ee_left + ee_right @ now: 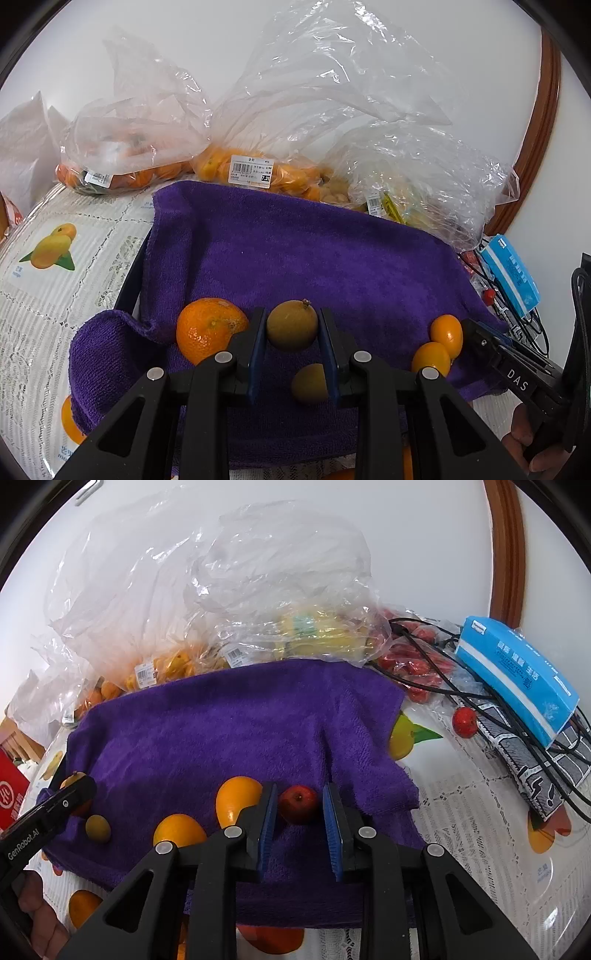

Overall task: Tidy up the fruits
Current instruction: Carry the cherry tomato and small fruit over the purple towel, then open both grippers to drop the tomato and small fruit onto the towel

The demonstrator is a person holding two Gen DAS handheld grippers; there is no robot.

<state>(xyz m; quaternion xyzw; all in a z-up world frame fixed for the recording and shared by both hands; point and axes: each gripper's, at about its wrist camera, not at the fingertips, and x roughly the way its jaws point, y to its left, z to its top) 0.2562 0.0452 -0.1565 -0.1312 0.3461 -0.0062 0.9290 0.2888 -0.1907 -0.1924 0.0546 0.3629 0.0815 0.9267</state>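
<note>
White wall behind, purple towel [295, 258] cushioning the bench. Left tool [291, 332] pinches a brown longan [291, 325] near the front edge; right tool [300, 806] brackets a small red fruit [298, 804], nearly closed, sorting by kind.

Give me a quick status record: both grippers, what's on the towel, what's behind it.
left gripper: shut on brown fruit
right gripper: shut; red fruit at its tips, grip unclear
surface: purple towel
loose on towel: mandarin, two kumquats, second brown fruit
behind towel: clear bags holding fruit
</note>
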